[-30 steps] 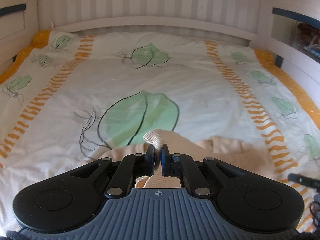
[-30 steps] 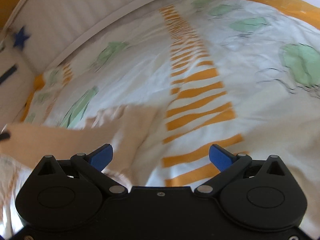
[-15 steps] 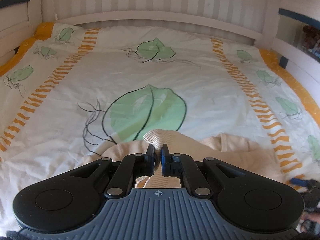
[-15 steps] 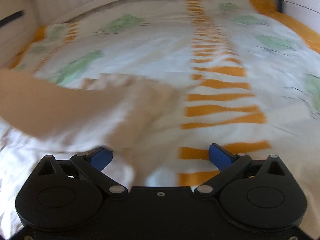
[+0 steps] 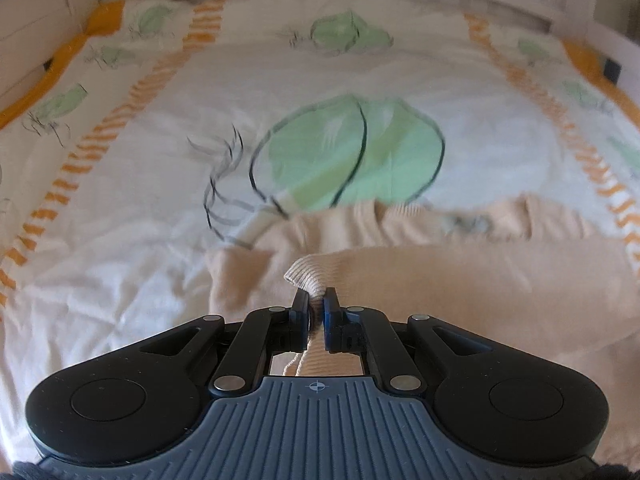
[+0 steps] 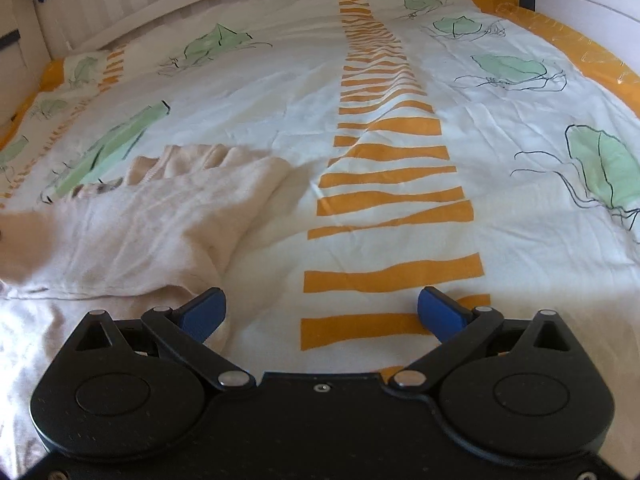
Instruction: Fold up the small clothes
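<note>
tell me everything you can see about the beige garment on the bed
The beige garment is a small, soft knit piece, pale peach, with a ribbed cuff and a ribbed edge at its far side. It lies rumpled and partly doubled over on the leaf-print bedsheet, not yet neatly folded. The left gripper has its jaws shut on the cuff, holding it just off the rest of the fabric. The right gripper is open at the garment's right edge, one jaw over its fabric.
</note>
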A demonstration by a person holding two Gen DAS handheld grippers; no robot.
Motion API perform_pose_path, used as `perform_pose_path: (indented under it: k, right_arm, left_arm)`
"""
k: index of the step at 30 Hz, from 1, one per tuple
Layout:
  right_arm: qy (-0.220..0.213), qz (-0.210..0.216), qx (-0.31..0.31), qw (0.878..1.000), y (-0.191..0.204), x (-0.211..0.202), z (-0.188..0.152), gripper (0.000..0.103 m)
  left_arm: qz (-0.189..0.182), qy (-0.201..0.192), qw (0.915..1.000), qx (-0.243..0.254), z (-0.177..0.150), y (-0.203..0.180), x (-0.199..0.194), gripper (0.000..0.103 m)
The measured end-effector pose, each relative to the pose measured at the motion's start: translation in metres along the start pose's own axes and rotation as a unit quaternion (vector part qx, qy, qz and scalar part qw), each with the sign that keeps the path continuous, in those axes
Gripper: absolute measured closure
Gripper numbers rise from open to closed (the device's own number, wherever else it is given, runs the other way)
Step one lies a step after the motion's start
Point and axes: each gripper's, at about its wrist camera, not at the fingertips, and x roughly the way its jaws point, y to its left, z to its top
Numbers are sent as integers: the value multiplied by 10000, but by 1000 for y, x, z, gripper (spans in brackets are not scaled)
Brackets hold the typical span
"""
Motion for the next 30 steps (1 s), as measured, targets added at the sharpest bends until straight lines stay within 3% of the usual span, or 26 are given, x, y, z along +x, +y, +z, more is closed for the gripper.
perform_pose_path:
  k: [5, 10, 13, 15, 17, 23, 25, 27, 30]
  right_arm:
    - [-91, 192, 272, 9994, -6, -3, 2, 1]
    - [-21, 194, 52, 9998, 1, 0, 0, 1]
    - [11, 159, -194, 9997, 7, 0, -2, 1]
    - [-12, 152, -251, 9996, 9, -2, -3, 1]
    - [-188, 147, -143, 9996, 7, -6, -2, 1]
    - [-802, 209, 78, 9965, 9, -5, 14, 1]
    - [-608, 151, -41, 9980, 14, 6, 13, 1]
    - [-84, 66, -215, 9997, 20, 20, 6, 0]
    - [-53, -125, -815, 9966, 35, 19, -3, 0]
  left_arm:
    - [130, 207, 9996, 173, -12, 2, 17, 94]
    - [329, 272, 9984, 364, -18, 1, 26, 93]
    - [784, 188, 9956, 476, -15, 3, 29, 89]
    - [1196, 5, 9915, 518, -13, 4, 27, 80]
    - [1436, -178, 9880, 535, -11, 5, 20, 80]
    - [890, -475, 9928, 650, -15, -12, -6, 79]
    - [624, -389, 9956, 580, -16, -18, -10, 79]
    - [367, -300, 9979, 450, -19, -21, -14, 79]
    - [91, -146, 9993, 324, -29, -24, -20, 79]
